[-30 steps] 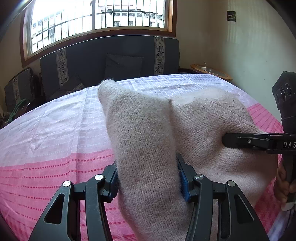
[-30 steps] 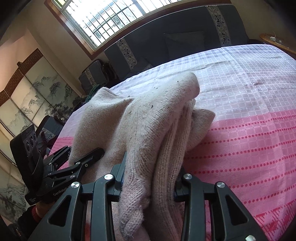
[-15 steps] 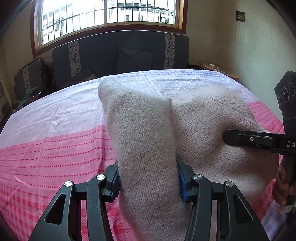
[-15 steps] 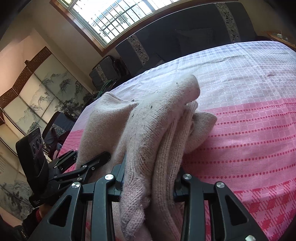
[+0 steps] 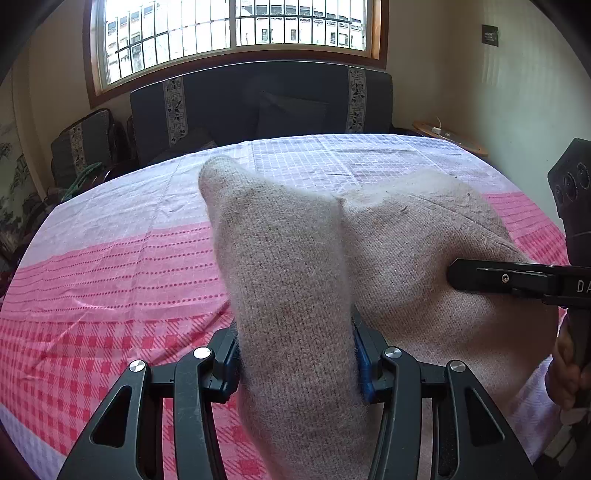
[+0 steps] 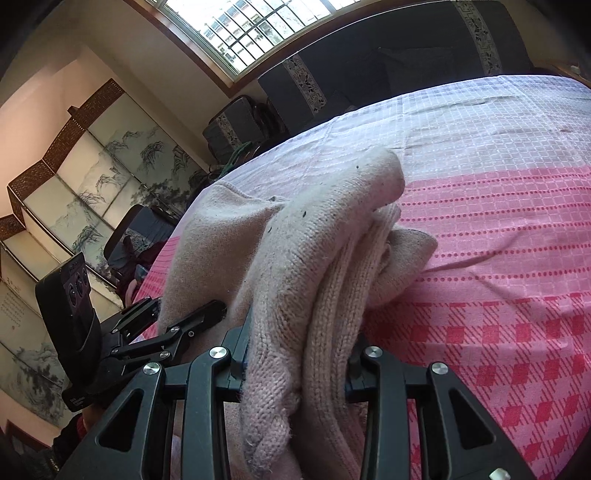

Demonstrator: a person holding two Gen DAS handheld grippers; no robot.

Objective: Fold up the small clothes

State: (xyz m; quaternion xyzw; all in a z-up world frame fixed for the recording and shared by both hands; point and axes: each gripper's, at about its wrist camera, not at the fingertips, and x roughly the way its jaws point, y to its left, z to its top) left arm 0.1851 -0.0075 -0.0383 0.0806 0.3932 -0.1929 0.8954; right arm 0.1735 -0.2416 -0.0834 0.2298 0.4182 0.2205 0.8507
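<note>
Garment: a small beige knit sweater (image 5: pixel 295 280), held up off the table between both tongs, its far parts drooping onto the cloth.
Left tongs (image 5: pixel 295 360): closed tight on a thick band of the knit, which fills the gap between the pads.
Right tongs (image 6: pixel 295 363): clamped on a bunch of several layers, ribbed edge included.
Progress: by my reckoning early to midway; the sweater looks gathered and doubled over, but no flat, neat fold lies on the table yet.
Left to do: lay it down, square the edges, let go.
Table: covered in a pink and white checked cloth (image 5: pixel 110 280).
Room: dark sofa (image 5: pixel 266 107) under a barred window (image 5: pixel 236 29); painted screen (image 6: pixel 92 177) at the side.
</note>
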